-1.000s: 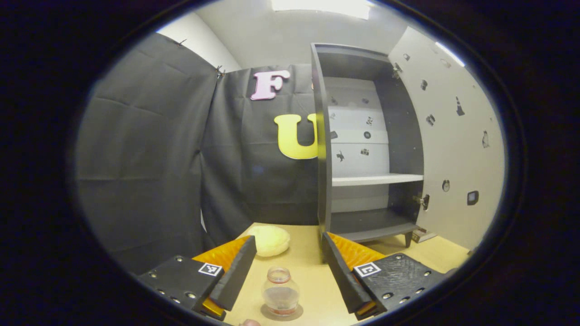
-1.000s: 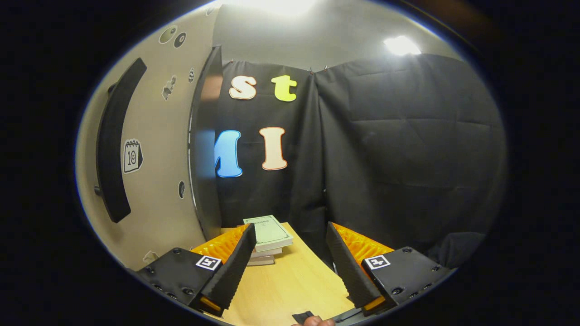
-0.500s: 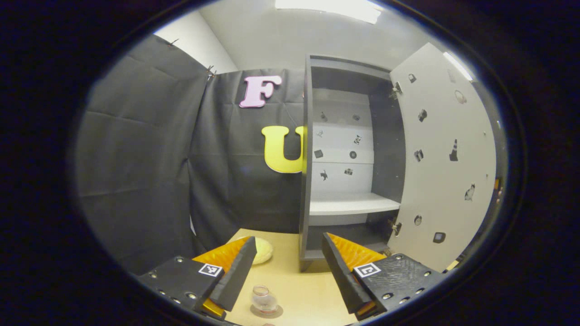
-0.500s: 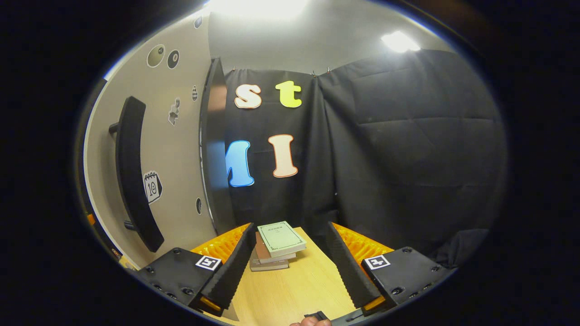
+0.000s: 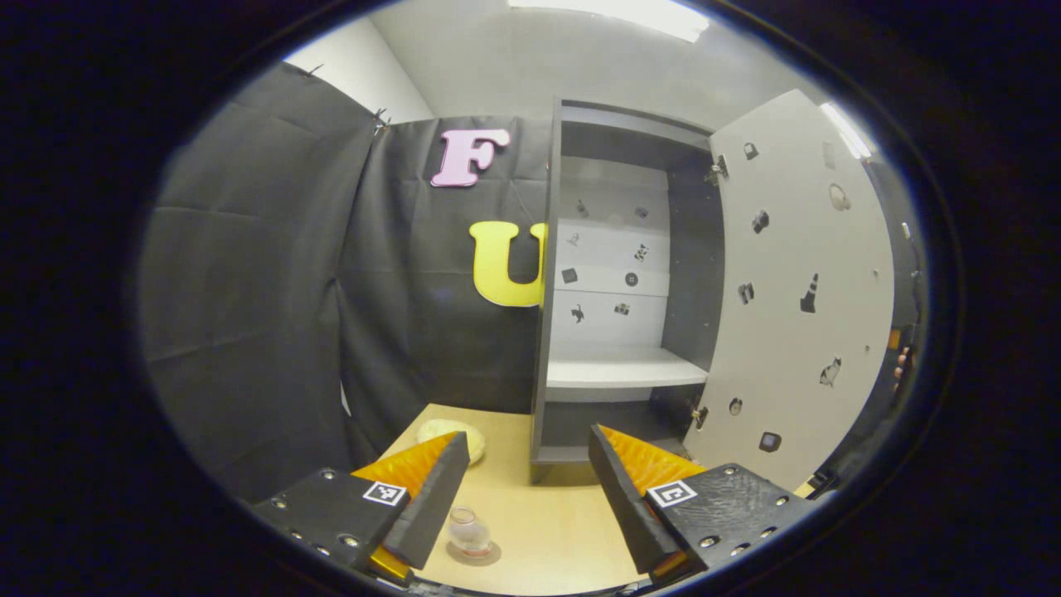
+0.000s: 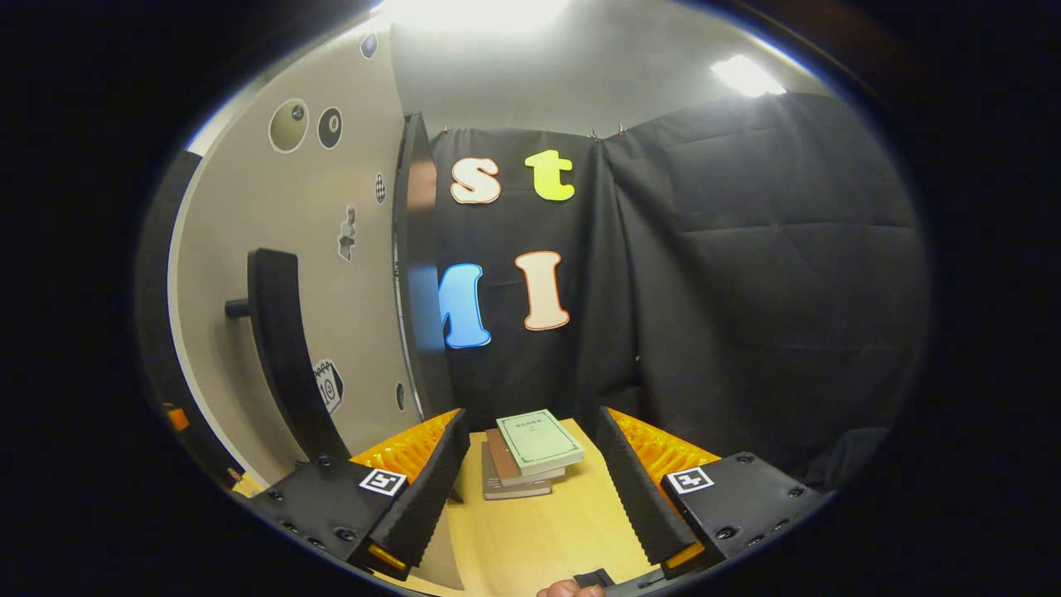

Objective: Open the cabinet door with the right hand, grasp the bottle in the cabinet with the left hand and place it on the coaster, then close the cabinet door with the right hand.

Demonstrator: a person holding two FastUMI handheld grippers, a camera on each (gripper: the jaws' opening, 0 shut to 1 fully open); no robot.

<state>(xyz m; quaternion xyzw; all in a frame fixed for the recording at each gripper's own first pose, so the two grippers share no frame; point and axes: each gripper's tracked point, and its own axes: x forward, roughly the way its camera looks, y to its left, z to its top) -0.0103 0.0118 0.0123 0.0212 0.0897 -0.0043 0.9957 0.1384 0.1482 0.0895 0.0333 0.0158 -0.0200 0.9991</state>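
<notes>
In the left gripper view a small clear bottle [image 5: 469,531] stands upright on a round coaster [image 5: 474,552] on the wooden table. My left gripper [image 5: 522,497] is open above and behind it, holding nothing. Beyond it the dark cabinet [image 5: 622,282] stands with its light door [image 5: 800,290] swung open to the right; its shelves hold nothing. In the right gripper view my right gripper [image 6: 530,489] is open and holds nothing. The outer face of the door [image 6: 331,274] with its long black handle [image 6: 282,356] is to the left of it.
A pale round lump [image 5: 452,435] lies on the table left of the cabinet. A stack of books [image 6: 526,452] lies on the table ahead of the right gripper. Black cloth walls close in the booth. A person's fingertip [image 6: 568,589] shows at the bottom edge.
My left gripper has drawn back from the bottle on the coaster, which now looks smaller and farther off. The right gripper has shifted so that the door handle sits closer and lower.
</notes>
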